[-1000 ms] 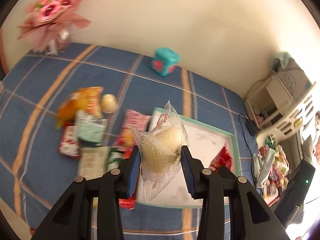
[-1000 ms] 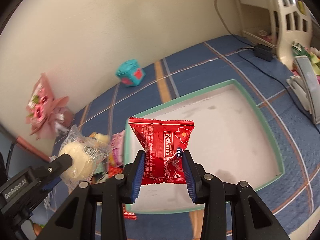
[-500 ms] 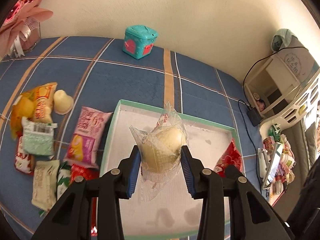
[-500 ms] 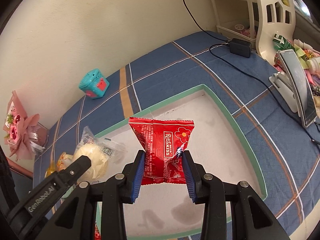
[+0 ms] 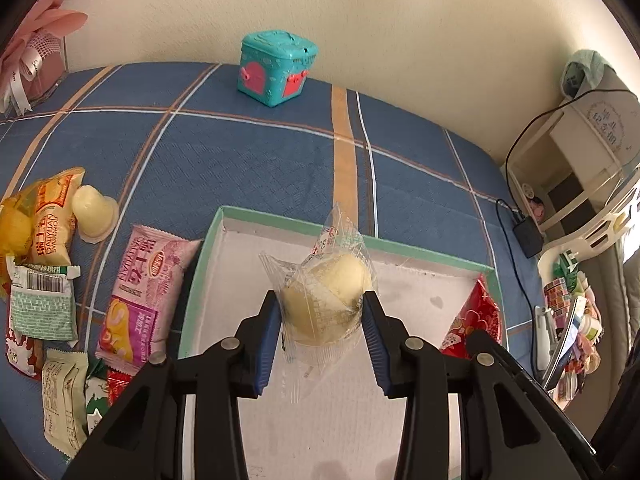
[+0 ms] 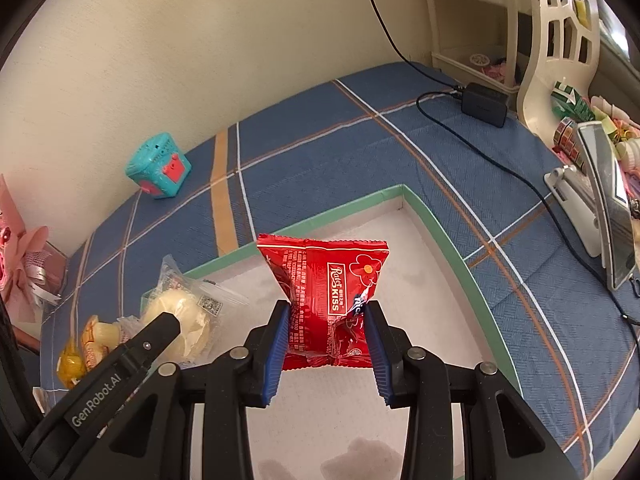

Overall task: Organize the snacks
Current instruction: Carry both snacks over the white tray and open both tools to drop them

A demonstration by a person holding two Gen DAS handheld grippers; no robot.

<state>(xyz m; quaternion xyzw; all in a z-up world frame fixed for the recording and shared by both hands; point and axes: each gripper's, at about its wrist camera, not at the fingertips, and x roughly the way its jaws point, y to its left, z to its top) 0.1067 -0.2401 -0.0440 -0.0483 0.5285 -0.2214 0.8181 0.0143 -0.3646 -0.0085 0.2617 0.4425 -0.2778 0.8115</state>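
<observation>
My left gripper [image 5: 322, 312] is shut on a pale round bun in clear wrap [image 5: 326, 302], held above the white tray with a green rim [image 5: 280, 216]. My right gripper [image 6: 326, 322] is shut on a red snack packet [image 6: 326, 284] over the same tray [image 6: 444, 236]. In the right wrist view the bun [image 6: 180, 318] and a left finger [image 6: 154, 340] show at lower left. In the left wrist view the red packet [image 5: 478, 322] peeks out at the tray's right side. Loose snacks lie left of the tray: a pink packet [image 5: 146, 292], a green-white packet [image 5: 40, 306], an orange packet [image 5: 50, 220], a jelly cup [image 5: 94, 212].
A teal toy box [image 5: 276, 66] stands near the wall on the blue plaid cloth [image 5: 260, 152]. A pink bouquet [image 5: 36, 52] sits at far left. A black charger and cable [image 6: 484, 104], a phone on a stand [image 6: 604, 200] and a white shelf [image 6: 560, 40] crowd the right.
Both grippers have moved forward and lower over the tray with their snacks still held. The tray now fills more of each view and the left finger has come closer in the right wrist view.
</observation>
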